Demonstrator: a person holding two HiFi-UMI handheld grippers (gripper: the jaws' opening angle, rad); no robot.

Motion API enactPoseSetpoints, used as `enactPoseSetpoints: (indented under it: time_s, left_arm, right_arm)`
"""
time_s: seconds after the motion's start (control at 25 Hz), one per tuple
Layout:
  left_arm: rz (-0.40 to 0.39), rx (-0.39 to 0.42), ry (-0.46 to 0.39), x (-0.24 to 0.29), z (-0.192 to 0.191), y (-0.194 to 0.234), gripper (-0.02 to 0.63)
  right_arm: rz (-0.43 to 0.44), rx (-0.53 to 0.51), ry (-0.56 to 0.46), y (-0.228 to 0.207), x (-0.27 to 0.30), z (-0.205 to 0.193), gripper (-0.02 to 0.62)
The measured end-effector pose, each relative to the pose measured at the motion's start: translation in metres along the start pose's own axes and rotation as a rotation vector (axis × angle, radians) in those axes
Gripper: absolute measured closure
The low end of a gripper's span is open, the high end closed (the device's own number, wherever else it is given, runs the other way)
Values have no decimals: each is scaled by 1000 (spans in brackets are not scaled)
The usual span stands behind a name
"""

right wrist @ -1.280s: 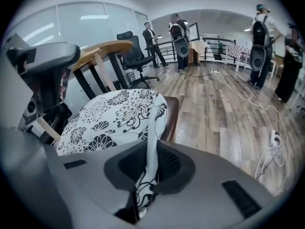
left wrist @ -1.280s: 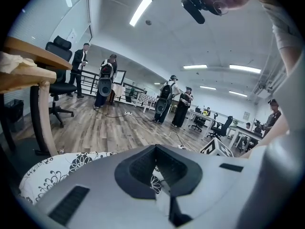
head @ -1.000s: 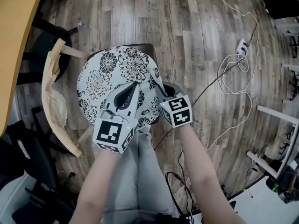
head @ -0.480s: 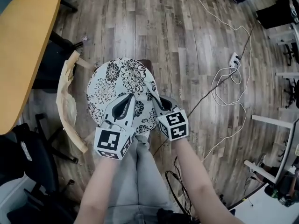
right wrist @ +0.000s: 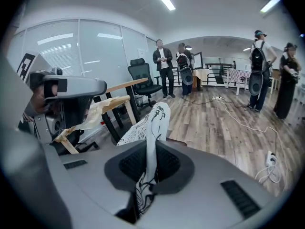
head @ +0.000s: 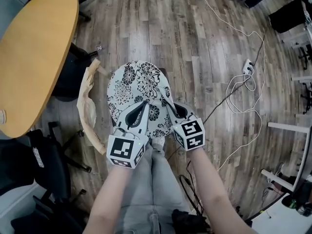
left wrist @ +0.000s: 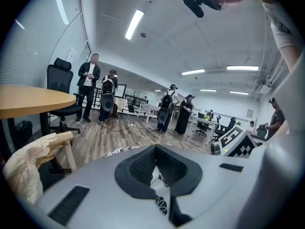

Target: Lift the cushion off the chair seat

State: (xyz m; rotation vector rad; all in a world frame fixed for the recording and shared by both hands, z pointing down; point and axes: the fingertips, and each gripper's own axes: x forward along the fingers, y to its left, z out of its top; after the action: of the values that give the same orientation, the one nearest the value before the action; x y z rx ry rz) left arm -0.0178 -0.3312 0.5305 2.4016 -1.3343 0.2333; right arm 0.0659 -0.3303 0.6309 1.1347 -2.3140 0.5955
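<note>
At the head view's centre, the left gripper (head: 138, 112) and right gripper (head: 170, 109) each clamp their fingers on the near rim of the round white, black-flowered cushion (head: 139, 84), probably sharing its weight above the dark chair seat (head: 163, 72).

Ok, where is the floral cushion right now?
The cushion sits mid head view, its near edge pinched in the jaws of the left gripper and right gripper, with the chair's wooden backrest just left of it and the round table beyond.
</note>
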Motion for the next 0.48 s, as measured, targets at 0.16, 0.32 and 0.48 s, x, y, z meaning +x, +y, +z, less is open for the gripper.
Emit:
enactPoseSetpoints:
  time_s: [0.16,0.32,0.48]
  left_arm:
    - [-4,13,-11,-11,19,-5,604]
    - [-8,16,-33,-19,37,-8,604]
    - [-17,31,-46,-27,52,-17,604]
  right_arm:
    - [-1,-29,-33,7,-18,26,554]
    - [1,-68,-59,10,-35,53,554]
    - [1,-81,-83,13,-56,74,554]
